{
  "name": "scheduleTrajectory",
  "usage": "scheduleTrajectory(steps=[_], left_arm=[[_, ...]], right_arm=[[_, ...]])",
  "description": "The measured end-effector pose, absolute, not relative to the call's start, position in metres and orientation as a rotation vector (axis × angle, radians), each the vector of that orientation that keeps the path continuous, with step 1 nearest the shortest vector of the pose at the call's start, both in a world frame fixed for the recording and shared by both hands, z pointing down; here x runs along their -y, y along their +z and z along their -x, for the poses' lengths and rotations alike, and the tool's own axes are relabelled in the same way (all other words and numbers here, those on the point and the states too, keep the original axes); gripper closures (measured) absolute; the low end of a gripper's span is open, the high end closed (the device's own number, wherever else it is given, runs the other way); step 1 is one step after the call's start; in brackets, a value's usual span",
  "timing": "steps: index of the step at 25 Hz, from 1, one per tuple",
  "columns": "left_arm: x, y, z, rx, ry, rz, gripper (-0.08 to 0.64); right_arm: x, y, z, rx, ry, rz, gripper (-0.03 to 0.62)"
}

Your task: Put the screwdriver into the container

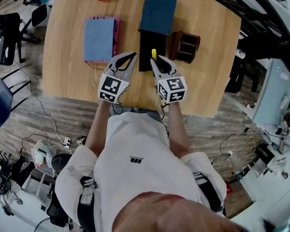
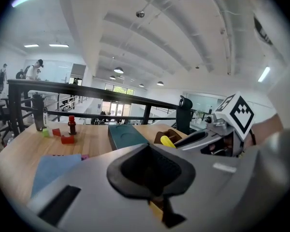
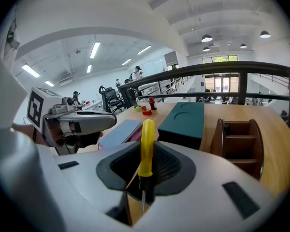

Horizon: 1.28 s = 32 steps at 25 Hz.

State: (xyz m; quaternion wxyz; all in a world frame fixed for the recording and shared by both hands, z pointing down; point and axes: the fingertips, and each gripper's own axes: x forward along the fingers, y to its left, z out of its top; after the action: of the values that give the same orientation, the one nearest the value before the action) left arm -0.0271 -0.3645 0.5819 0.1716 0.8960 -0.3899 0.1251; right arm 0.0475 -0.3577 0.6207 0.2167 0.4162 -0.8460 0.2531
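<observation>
The yellow-handled screwdriver (image 3: 146, 139) is standing upright with its tip pointing down, and the right gripper (image 1: 159, 62) is pinching it between its jaws above the near middle of the wooden table (image 1: 67, 66). The brown wooden container (image 1: 186, 46) is sitting just far and right of it, beside a dark teal box (image 1: 158, 11). The left gripper (image 1: 128, 59) is hovering close on the left with its jaws pressed together on nothing, near a blue pad (image 1: 99, 38).

Screwdriver (image 1: 153, 53) mostly behind right tool (image 1: 159, 61)
</observation>
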Motion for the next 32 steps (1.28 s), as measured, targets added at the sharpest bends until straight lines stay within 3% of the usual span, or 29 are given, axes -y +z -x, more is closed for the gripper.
scheduleTrajectory(steps=[32], left_arm=[[0.381,0.664,0.016,0.981,0.389,-2.441,0.551]], right_arm=[[0.39,0.729,-0.033,2.1,0.813,-0.996,0.518]])
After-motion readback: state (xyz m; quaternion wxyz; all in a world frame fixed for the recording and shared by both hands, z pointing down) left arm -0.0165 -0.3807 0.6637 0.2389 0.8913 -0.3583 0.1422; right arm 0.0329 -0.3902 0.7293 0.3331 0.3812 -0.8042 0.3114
